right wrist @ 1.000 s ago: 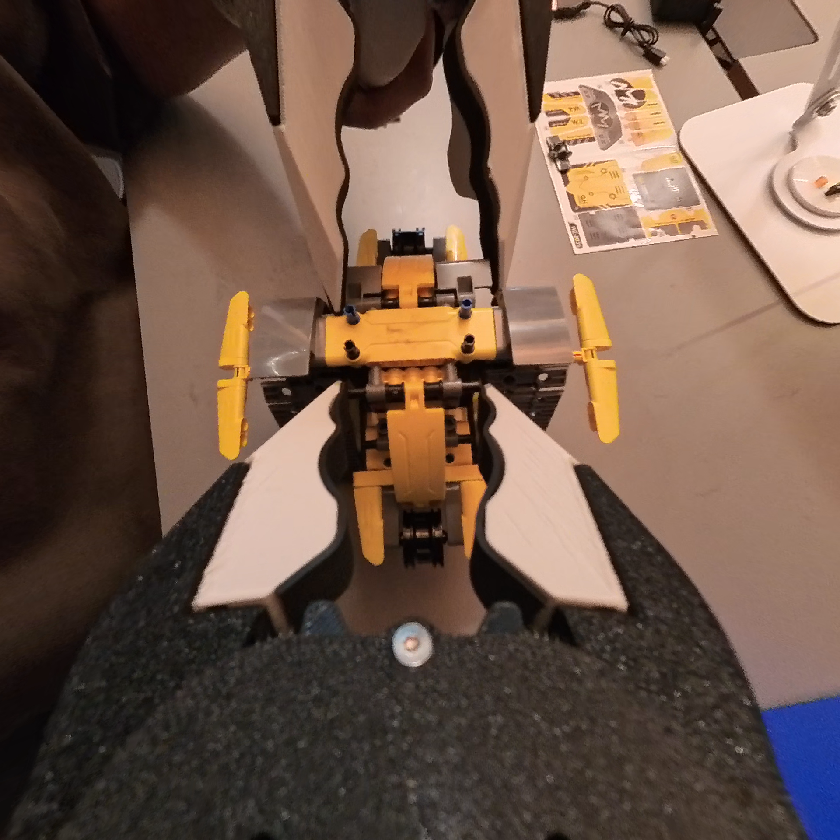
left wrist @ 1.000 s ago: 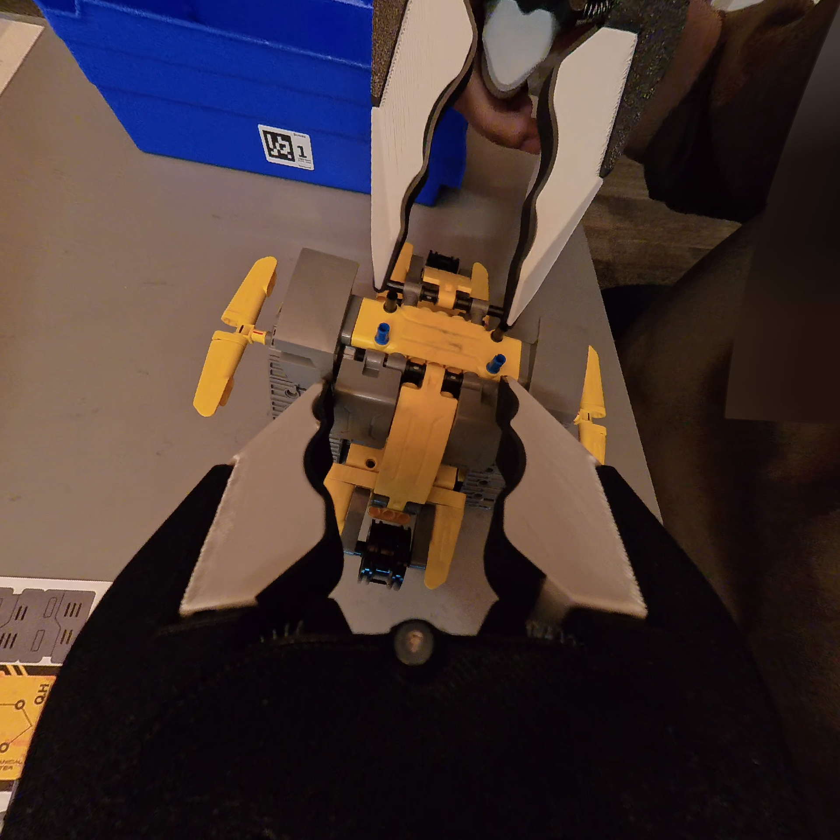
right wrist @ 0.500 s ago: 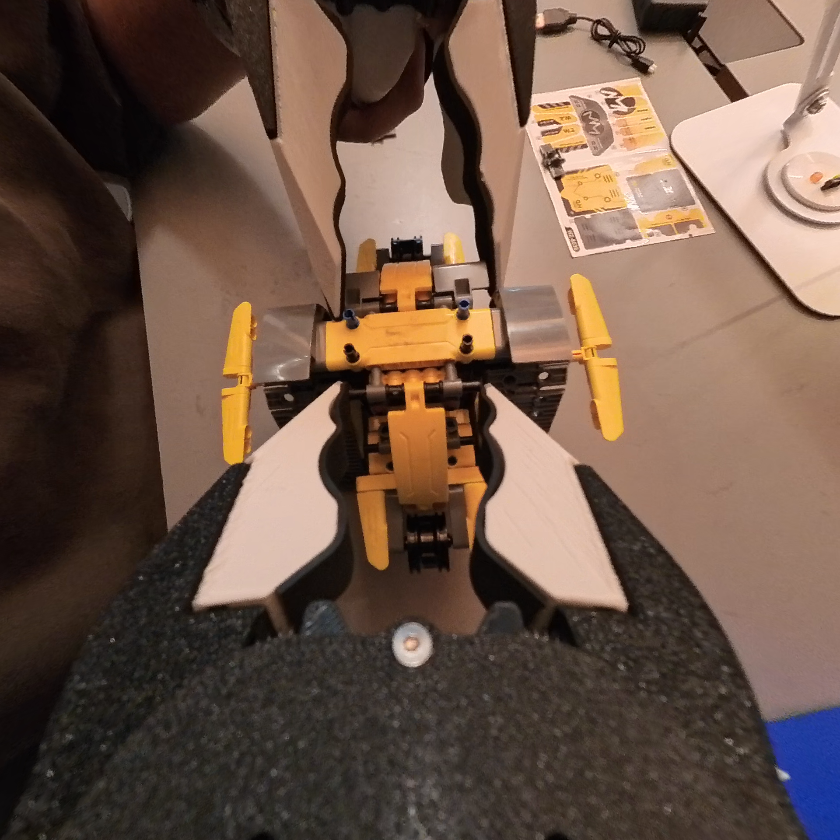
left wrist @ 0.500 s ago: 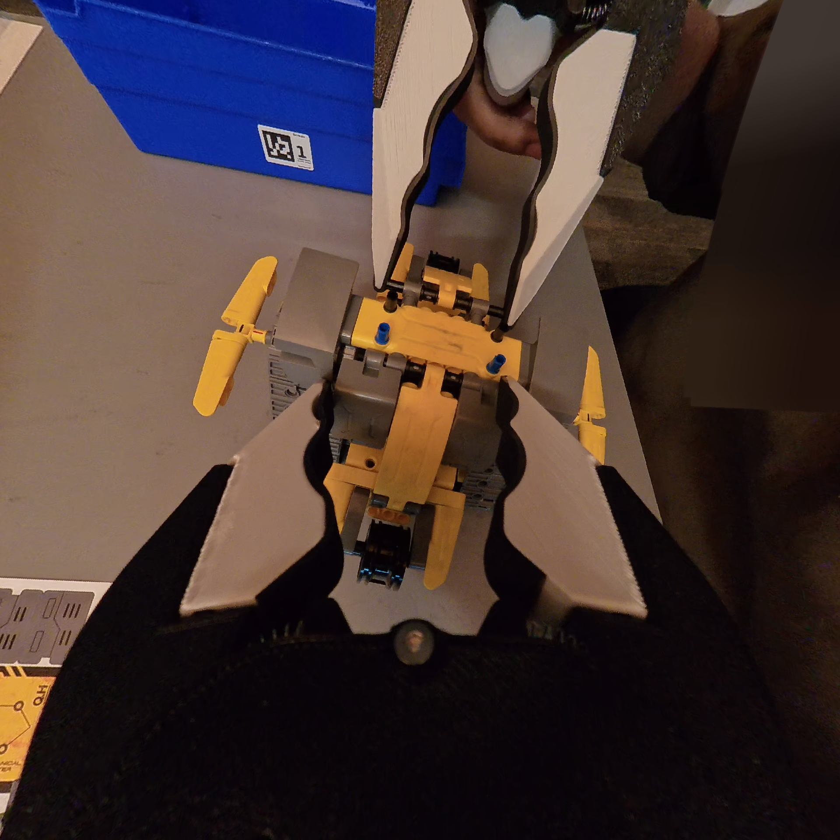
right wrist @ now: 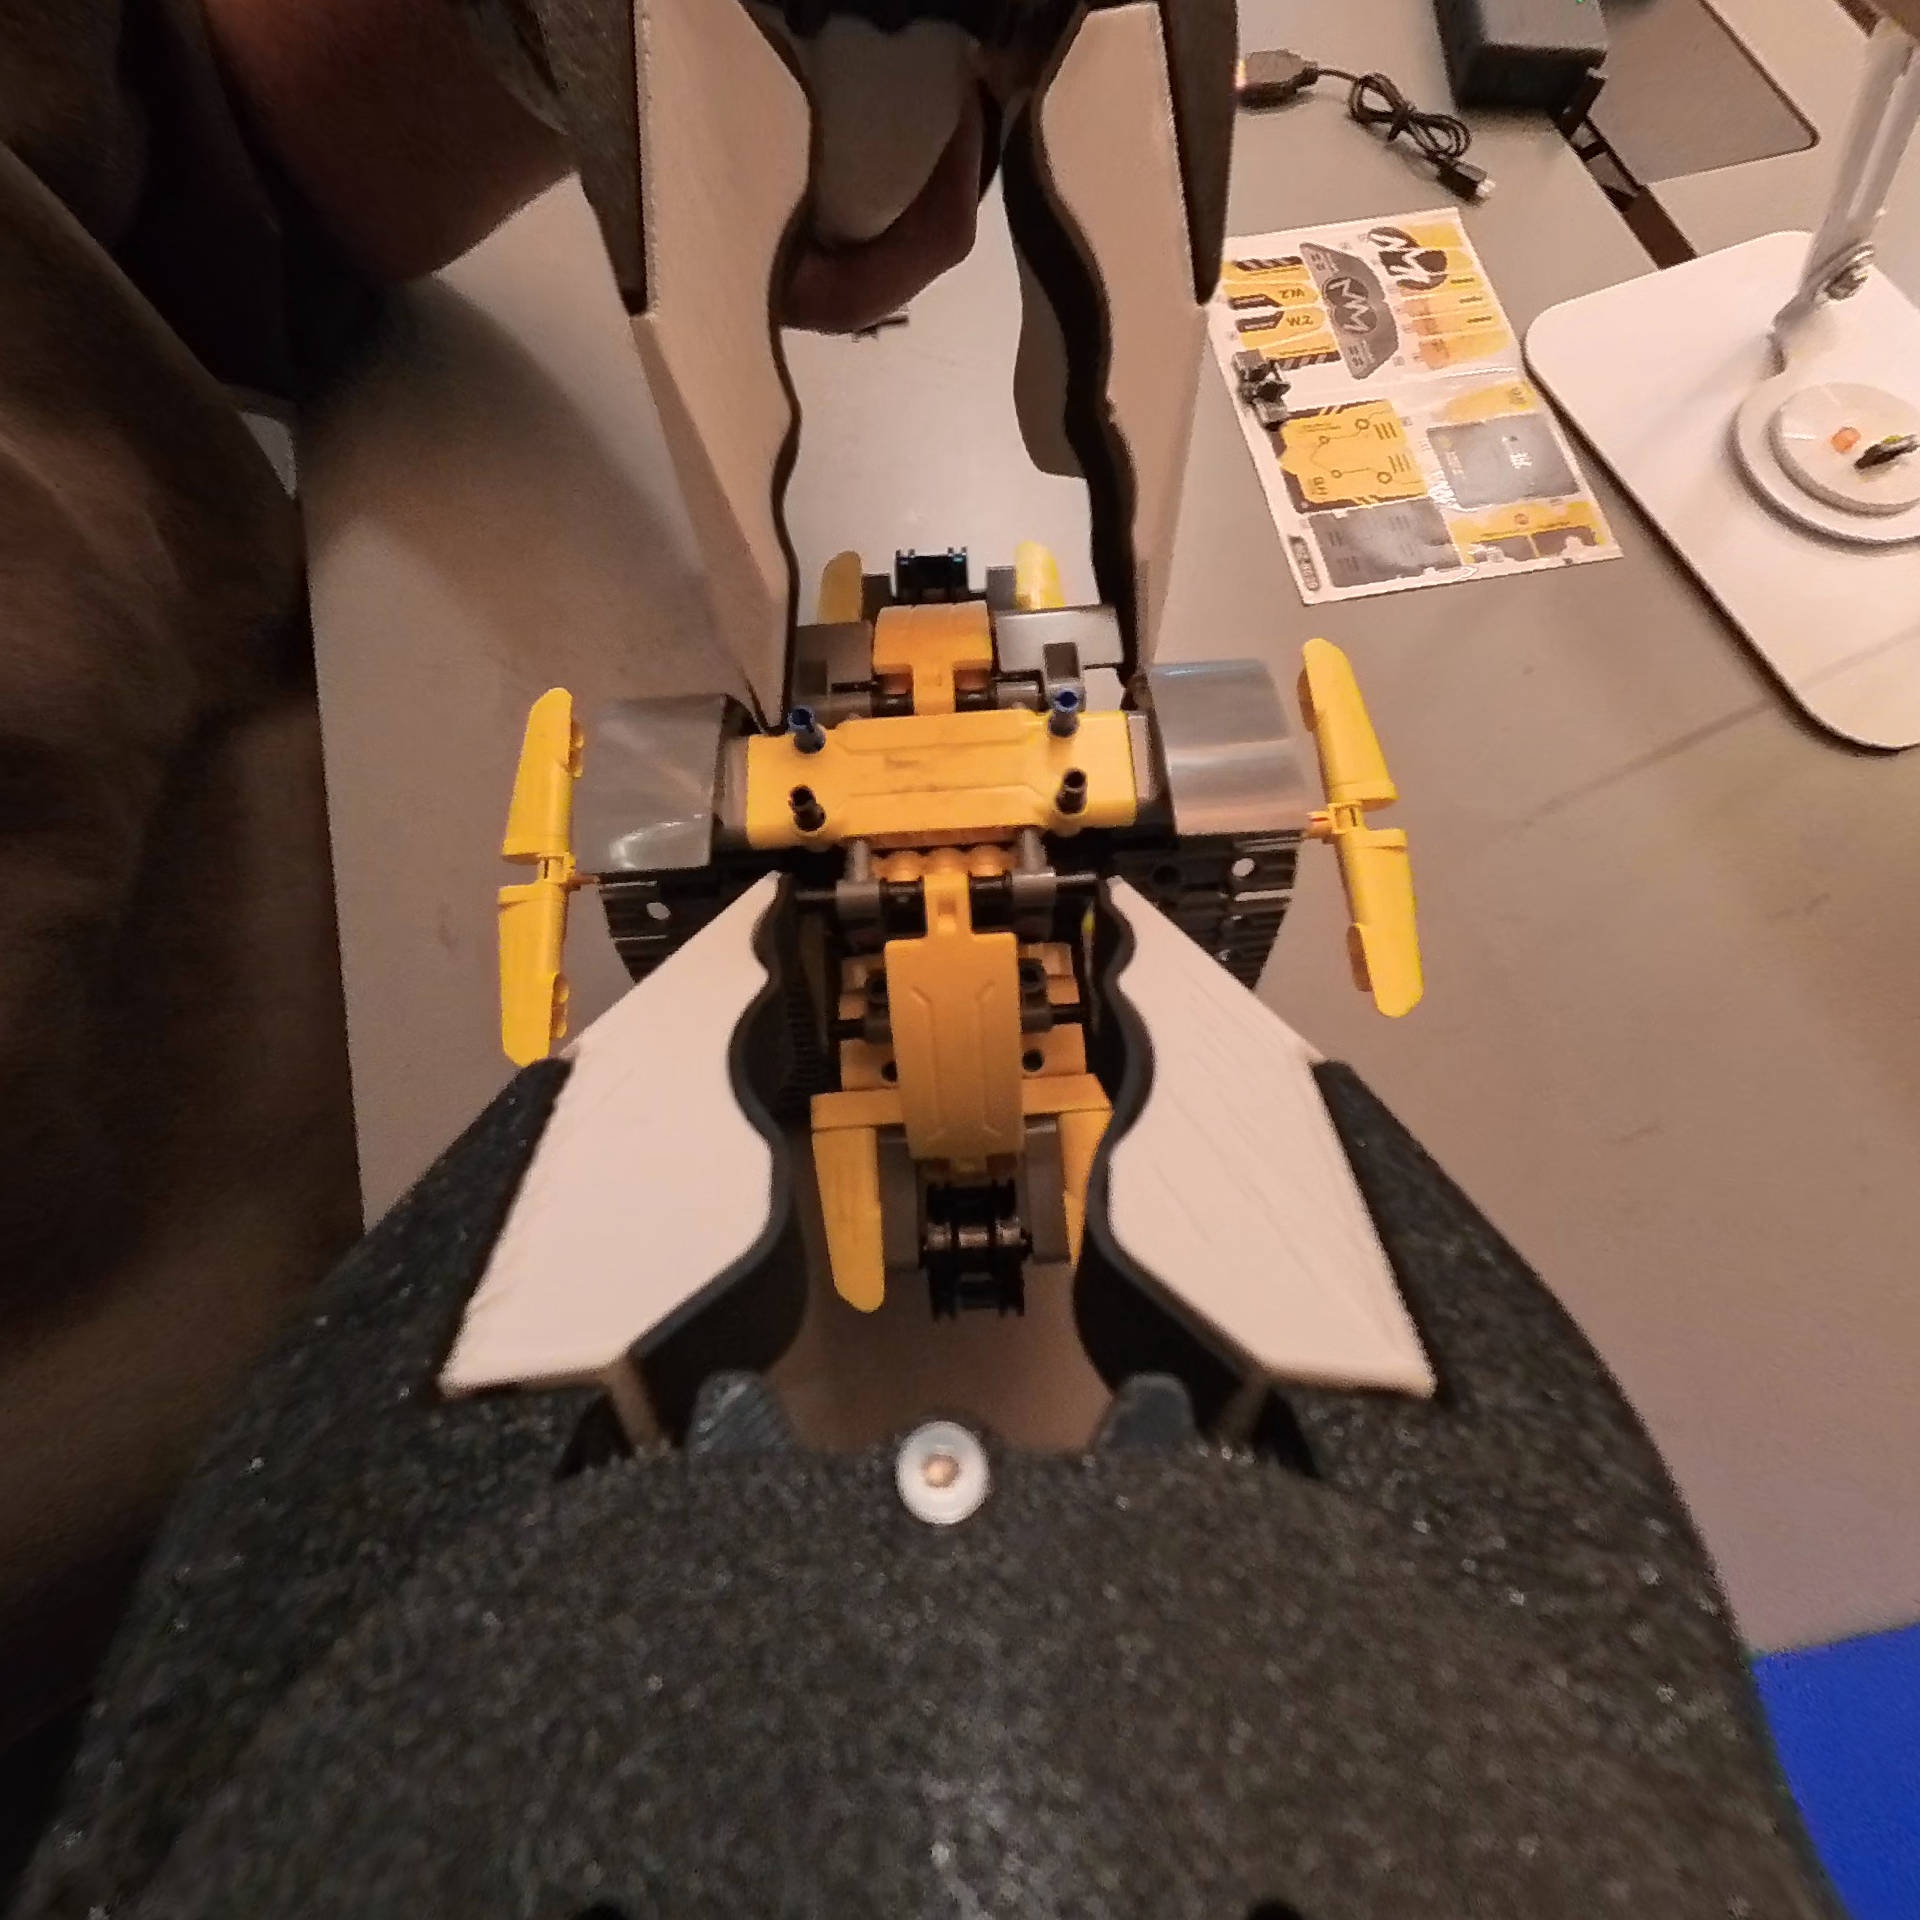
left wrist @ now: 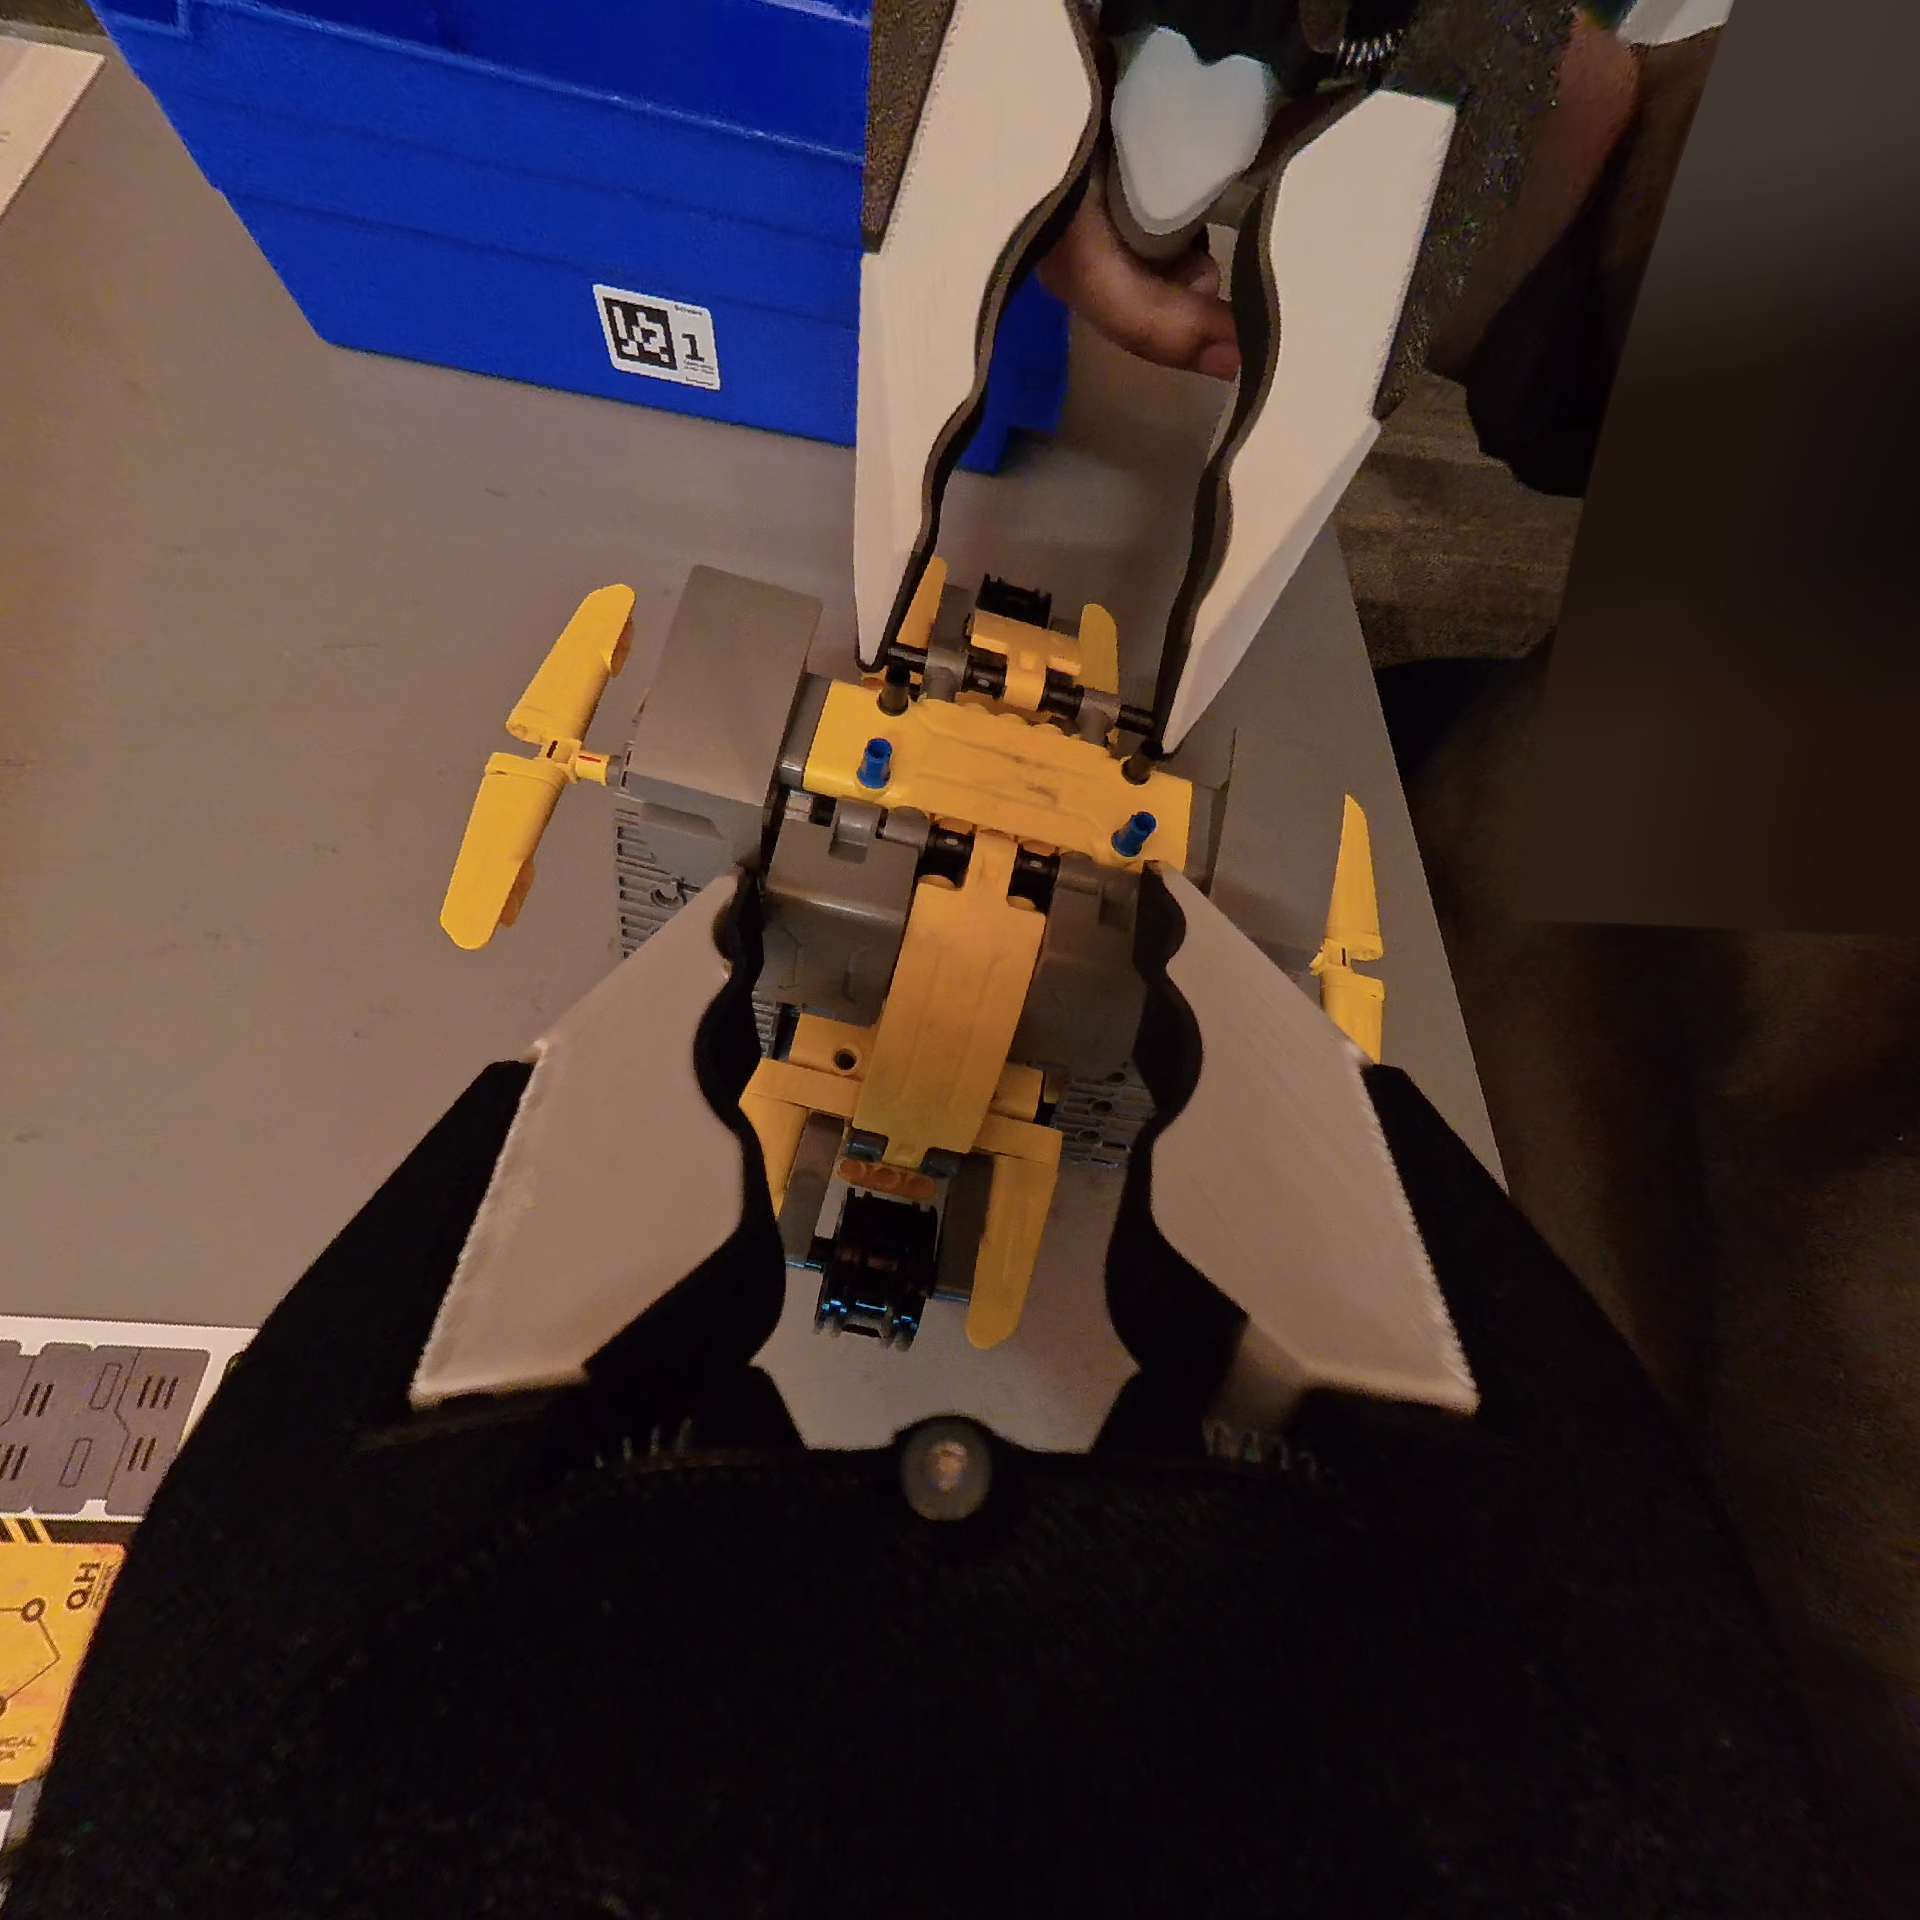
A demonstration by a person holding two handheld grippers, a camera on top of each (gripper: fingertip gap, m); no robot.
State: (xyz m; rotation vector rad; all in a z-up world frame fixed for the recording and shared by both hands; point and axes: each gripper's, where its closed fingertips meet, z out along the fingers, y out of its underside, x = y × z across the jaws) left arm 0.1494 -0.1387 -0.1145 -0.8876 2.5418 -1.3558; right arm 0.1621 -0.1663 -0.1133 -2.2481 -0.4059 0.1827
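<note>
Left gripper (left wrist: 945, 899) and right gripper (right wrist: 940, 894) each clench opposite ends of a yellow-and-grey brick-built vehicle (left wrist: 966, 831) with blue pins and side fins, resting on the grey table (left wrist: 260, 644) near its edge, beside a blue bin (left wrist: 540, 177) and sticker sheet (right wrist: 1403, 416).

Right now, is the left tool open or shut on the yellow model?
Shut on it: the left tool has both fingers pressed against the sides of the yellow model.
</note>
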